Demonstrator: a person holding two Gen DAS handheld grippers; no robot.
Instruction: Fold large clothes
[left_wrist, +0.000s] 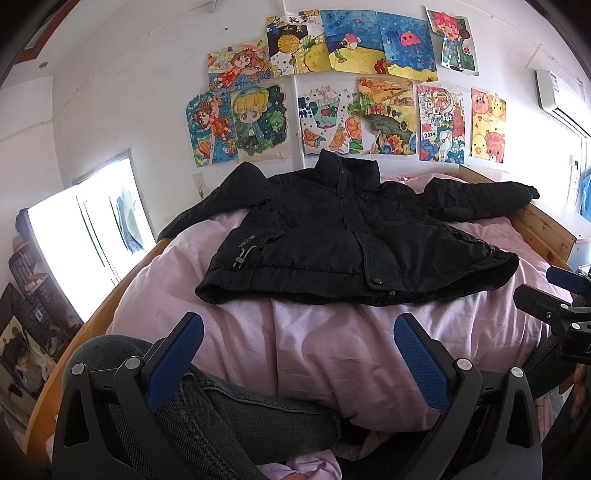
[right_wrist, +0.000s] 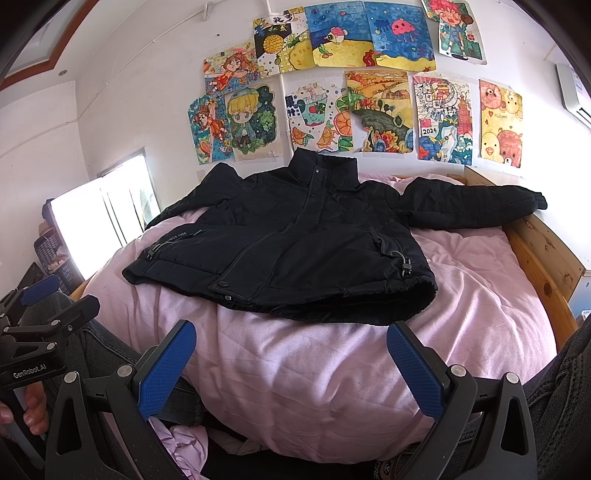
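A black padded jacket (left_wrist: 332, 236) lies front up and spread flat on the far half of a bed covered by a pink duvet (left_wrist: 332, 350), its stand-up collar toward the far wall and its hem toward the near side. The front placket is closed, with a snap visible near the hem. Its right-hand sleeve (left_wrist: 480, 199) stretches out to the right, the cuff reaching the wooden bed frame (left_wrist: 546, 229); the left-hand sleeve runs off toward the left edge of the bed and droops over it. Toggle cords hang at both lower pockets. The left tool (left_wrist: 295, 354) hovers over the near part of the duvet, its blue-padded fingers (left_wrist: 173, 365) spread wide and holding nothing, well short of the jacket hem. The right tool (right_wrist: 291, 358) sits just beside it in the same posture, spread wide and empty, with its right finger tip close under the hem's right corner in its own view. Each camera catches the other tool at the frame edge, with fingers of a hand (right_wrist: 33, 410) gripping the handle. A leg in dark jeans (left_wrist: 221, 413) rests on the near left of the bed. Colourful children's drawings (left_wrist: 332, 88) cover the far wall, a bright window (left_wrist: 85, 229) is at left, and an air conditioner (left_wrist: 557, 99) is mounted at upper right.
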